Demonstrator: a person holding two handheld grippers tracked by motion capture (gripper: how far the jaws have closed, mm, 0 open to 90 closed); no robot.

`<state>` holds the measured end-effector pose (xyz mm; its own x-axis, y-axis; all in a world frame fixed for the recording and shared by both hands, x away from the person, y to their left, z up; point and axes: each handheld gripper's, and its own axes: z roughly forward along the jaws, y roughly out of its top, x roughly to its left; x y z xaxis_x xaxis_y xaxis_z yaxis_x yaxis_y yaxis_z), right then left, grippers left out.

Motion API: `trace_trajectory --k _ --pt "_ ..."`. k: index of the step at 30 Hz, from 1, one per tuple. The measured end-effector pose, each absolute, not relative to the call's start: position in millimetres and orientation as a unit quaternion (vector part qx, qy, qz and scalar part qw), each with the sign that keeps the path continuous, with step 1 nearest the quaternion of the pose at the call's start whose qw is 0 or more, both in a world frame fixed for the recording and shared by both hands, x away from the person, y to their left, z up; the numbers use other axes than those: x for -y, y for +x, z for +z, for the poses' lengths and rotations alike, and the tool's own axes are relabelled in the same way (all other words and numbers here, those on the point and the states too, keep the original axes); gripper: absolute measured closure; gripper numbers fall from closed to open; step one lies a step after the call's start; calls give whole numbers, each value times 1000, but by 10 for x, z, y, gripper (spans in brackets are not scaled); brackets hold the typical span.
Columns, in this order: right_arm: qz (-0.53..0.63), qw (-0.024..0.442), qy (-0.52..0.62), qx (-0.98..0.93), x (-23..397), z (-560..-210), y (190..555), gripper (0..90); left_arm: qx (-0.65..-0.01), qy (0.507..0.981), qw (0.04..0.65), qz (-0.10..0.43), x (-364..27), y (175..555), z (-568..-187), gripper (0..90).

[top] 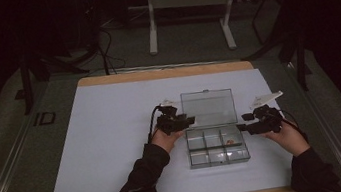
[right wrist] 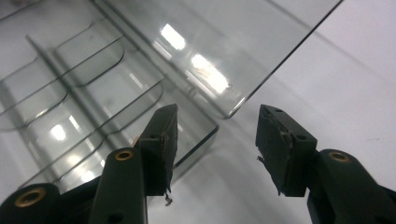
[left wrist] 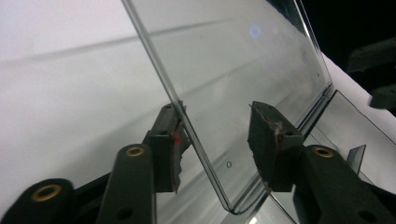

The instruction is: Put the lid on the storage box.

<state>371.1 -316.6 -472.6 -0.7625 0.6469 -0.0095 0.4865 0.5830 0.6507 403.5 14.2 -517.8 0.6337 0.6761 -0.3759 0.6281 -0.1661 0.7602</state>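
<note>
Dark floor and white bench legs are seen at 12 o'clock beyond the white-topped wooden table point(top: 113, 134). At table centre, slightly toward 3 o'clock, a clear plastic compartment box point(top: 217, 146) is placed, its transparent hinged lid point(top: 209, 107) raised. The left gripper point(top: 186, 122) is held with parted jaws straddling the lid's edge point(left wrist: 187, 121), one jaw touching it. The right gripper point(top: 241, 122) is held open and empty near the box's corner point(right wrist: 210, 130). Judged step: moving the lid. Closure should be gradual and squarely across the thin panel, to prevent slipping or tilting the box.

Overhead plus two close claw-mounted views
</note>
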Motion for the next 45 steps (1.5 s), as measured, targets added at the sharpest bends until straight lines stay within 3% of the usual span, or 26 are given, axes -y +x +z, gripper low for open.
trace_trajectory --k 18,24,29,45 --pt "344 129 353 -860 3093 -4737 3929 512 -385 766 512 65 -198 3916 -5090 711" --pt "357 131 356 -854 3083 -4691 3942 613 -366 767 522 74 -214 3896 -5071 751" --pt "349 149 345 -859 3060 -4667 3936 683 -357 772 520 80 -222 3881 -5060 759" --pt "351 161 311 -868 3117 -4608 3828 755 -337 774 528 99 -251 3775 -4964 758"
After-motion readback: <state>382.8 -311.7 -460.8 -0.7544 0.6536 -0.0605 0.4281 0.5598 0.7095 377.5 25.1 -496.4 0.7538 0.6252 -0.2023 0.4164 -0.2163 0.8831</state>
